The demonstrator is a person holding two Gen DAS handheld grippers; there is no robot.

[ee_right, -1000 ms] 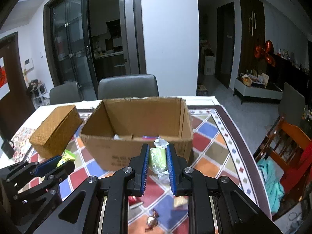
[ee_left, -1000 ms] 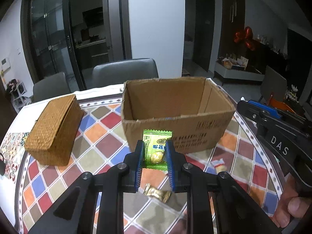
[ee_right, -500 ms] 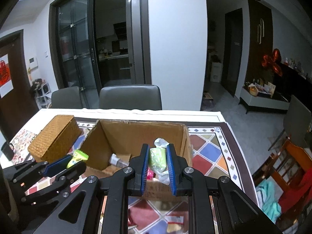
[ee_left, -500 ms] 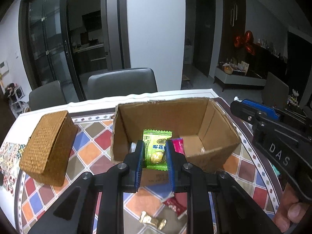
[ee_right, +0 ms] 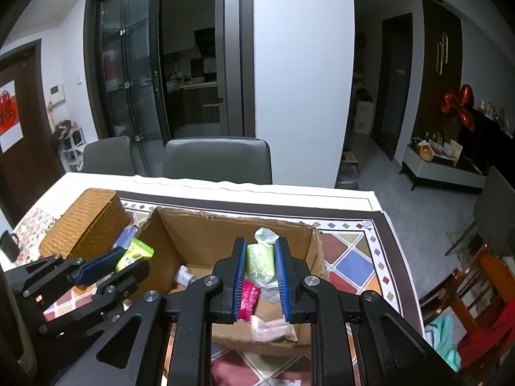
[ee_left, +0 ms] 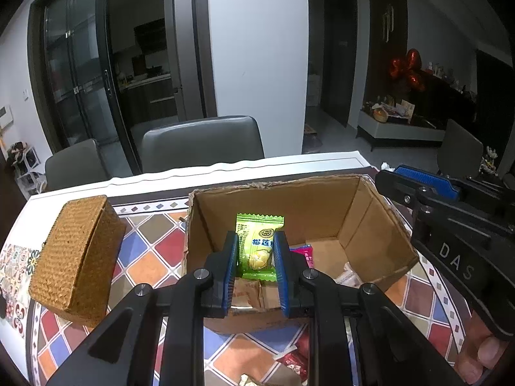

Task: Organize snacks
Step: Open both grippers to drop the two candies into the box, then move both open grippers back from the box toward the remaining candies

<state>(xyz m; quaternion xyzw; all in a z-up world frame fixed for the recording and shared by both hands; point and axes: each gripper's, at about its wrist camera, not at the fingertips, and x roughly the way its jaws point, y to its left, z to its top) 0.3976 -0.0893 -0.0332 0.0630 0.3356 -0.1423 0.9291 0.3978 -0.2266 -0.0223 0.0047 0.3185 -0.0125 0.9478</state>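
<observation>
My left gripper (ee_left: 256, 244) is shut on a bright green candy packet (ee_left: 258, 247) and holds it above the open cardboard box (ee_left: 379, 222). My right gripper (ee_right: 260, 251) is shut on a pale green snack in clear wrap (ee_right: 259, 262), also above the cardboard box (ee_right: 206, 228). The box holds several snacks, among them a pink packet (ee_right: 249, 296). The left gripper with its candy packet (ee_right: 133, 254) shows at the left of the right wrist view. The right gripper's finger (ee_left: 425, 180) shows over the box's right side in the left wrist view.
A woven lidded basket (ee_left: 77, 251) stands left of the box on the patterned tablecloth (ee_left: 151, 257). Loose wrapped snacks (ee_left: 289, 360) lie on the table in front of the box. Grey chairs (ee_left: 199, 141) stand behind the table.
Both grippers have risen and moved forward with their snacks, from in front of the box to above its opening. The box's inside has come into view.
</observation>
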